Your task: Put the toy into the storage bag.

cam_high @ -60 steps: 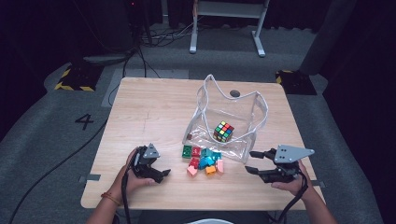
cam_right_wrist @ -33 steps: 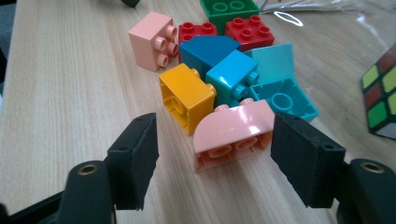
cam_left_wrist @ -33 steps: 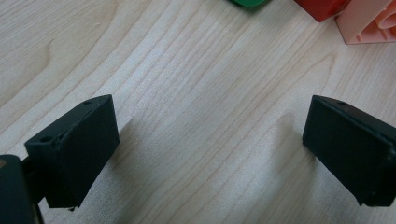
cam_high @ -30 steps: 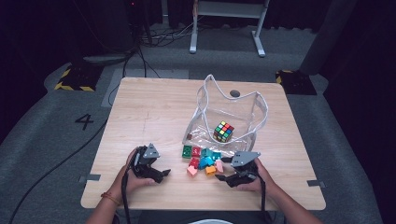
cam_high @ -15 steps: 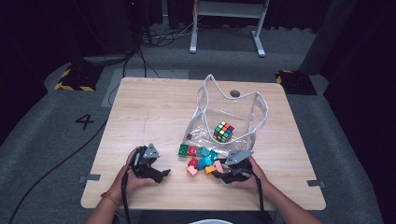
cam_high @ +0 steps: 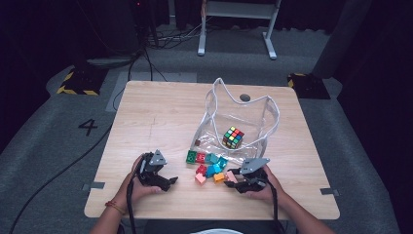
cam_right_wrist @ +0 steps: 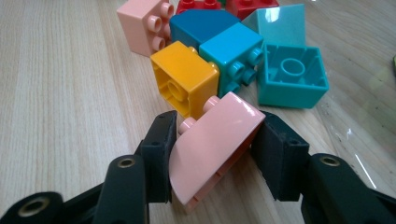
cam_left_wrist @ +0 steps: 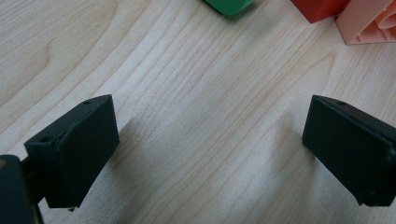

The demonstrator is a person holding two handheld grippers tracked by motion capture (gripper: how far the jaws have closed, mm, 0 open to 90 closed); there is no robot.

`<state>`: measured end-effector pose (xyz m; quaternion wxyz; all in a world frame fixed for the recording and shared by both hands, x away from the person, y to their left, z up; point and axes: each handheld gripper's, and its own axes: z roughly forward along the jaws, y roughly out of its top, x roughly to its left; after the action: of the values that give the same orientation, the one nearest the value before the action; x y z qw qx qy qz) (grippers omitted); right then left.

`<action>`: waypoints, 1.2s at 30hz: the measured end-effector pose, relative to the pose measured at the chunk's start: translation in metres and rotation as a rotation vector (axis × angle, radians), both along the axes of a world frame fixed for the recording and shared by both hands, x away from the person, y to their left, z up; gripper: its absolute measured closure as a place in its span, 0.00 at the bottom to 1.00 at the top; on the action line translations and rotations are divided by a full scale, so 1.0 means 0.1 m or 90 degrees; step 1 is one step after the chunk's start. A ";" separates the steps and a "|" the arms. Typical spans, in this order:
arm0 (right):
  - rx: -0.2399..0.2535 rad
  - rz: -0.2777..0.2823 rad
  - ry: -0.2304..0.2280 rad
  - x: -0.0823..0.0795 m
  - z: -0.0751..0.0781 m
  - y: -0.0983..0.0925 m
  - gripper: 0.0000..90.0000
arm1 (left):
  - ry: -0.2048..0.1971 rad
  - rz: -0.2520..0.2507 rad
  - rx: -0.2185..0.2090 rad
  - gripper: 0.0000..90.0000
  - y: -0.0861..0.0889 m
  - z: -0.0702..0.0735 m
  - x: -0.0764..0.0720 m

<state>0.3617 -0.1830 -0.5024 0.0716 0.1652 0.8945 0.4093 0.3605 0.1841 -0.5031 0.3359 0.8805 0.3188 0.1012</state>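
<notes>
Several toy bricks (cam_high: 209, 165) lie in a loose pile near the table's front, just before a clear plastic bag (cam_high: 243, 122) that holds a colour cube (cam_high: 233, 137). My right gripper (cam_right_wrist: 215, 140) sits at the pile's right end. Its jaws have just been closing, and both pads press on a pink curved brick (cam_right_wrist: 217, 149), tilted on the wood. An orange brick (cam_right_wrist: 184, 84) touches it from behind. My left gripper (cam_high: 168, 183) rests left of the pile, open over bare wood (cam_left_wrist: 210, 149), short of a green brick (cam_left_wrist: 229, 4).
Behind the held brick lie blue (cam_right_wrist: 233, 56), teal (cam_right_wrist: 292, 74), red and another pink brick (cam_right_wrist: 142, 23). The bag's plastic skirt spreads on the table (cam_high: 146, 122) beside the teal bricks. The table's front edge runs close under both hands.
My right gripper came in from the table's right side to the brick pile and its jaws narrowed onto the pink curved brick. The left gripper stayed put.
</notes>
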 end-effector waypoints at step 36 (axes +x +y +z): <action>0.062 -0.044 -0.055 -0.02 0.54 -0.69 0.75 | -0.003 0.002 0.000 0.04 0.00 0.00 0.00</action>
<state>0.3594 -0.2523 -0.4481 0.1161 0.1814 0.8635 0.4561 0.3601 0.1842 -0.5032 0.3368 0.8798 0.3191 0.1035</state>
